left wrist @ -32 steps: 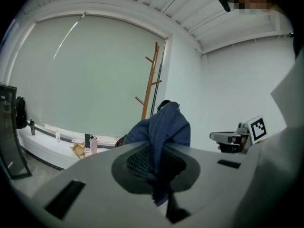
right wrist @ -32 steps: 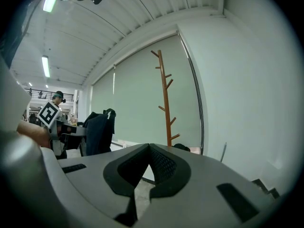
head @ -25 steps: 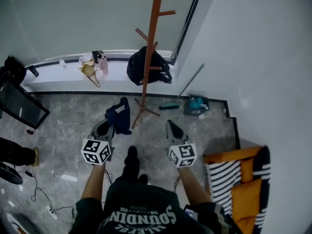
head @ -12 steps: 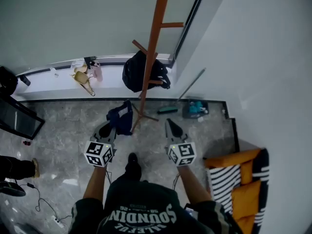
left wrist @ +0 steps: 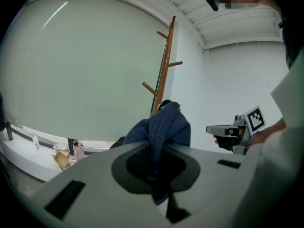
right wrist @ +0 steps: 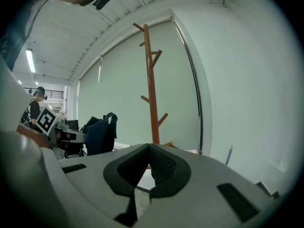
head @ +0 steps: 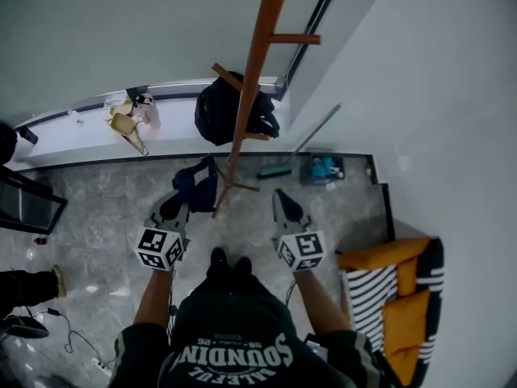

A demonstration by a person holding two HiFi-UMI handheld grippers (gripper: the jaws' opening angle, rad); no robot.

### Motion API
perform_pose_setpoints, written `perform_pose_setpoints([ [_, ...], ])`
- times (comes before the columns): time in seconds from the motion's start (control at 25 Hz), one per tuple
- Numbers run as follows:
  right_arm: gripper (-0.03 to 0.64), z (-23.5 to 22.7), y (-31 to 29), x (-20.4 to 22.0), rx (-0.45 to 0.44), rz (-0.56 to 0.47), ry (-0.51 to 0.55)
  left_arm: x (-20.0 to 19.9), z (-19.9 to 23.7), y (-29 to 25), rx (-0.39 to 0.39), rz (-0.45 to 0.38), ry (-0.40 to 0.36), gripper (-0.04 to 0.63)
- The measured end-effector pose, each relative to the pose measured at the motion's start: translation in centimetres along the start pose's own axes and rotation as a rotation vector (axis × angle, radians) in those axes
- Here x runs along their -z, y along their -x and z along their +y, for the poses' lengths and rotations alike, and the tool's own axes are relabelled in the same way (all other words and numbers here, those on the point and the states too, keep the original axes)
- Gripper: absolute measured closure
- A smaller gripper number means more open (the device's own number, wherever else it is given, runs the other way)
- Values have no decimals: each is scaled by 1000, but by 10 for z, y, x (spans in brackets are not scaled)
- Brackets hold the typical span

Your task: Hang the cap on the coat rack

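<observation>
Two claws, one cap, one coat rack

One dark blue cap (left wrist: 164, 127) is pinched in the left claw (head: 178, 205). The fabric is bunched between the pressed jaws and rises just past the tips. The right claw (head: 283, 202) is pressed together with nothing in it, level with the left claw and apart from it. One wooden coat rack (head: 257, 63) stands ahead, between the two claws. The cap is near its pole but on no peg. One black backpack (head: 230, 111) sits beyond the pole by the window ledge (head: 73, 128). One teal item (head: 323, 170) lies on the floor (head: 105, 200) ahead-right of the right claw. One orange-and-striped seat (head: 396, 297) is to its right.
</observation>
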State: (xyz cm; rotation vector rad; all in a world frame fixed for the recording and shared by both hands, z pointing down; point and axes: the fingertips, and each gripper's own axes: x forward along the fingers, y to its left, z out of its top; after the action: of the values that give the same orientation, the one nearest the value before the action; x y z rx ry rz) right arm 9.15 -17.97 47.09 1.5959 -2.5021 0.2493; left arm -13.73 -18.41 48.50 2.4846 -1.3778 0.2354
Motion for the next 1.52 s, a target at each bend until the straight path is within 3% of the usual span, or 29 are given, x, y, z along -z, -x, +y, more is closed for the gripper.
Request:
perform_pose_setpoints([
  [0.16, 618, -12, -5, 6, 9, 7, -28, 0, -1, -11, -1, 4, 2, 586],
  [0.56, 618, -19, -33, 6, -73, 3, 25, 10, 1, -33, -22, 10, 8, 586],
  [1.16, 618, -3, -48, 70, -147, 65, 28, 87, 6, -46, -89, 42, 50, 586],
  [1.52, 618, -12, -29, 97, -123, 113, -1, 115, -5, -79, -111, 49, 100, 586],
])
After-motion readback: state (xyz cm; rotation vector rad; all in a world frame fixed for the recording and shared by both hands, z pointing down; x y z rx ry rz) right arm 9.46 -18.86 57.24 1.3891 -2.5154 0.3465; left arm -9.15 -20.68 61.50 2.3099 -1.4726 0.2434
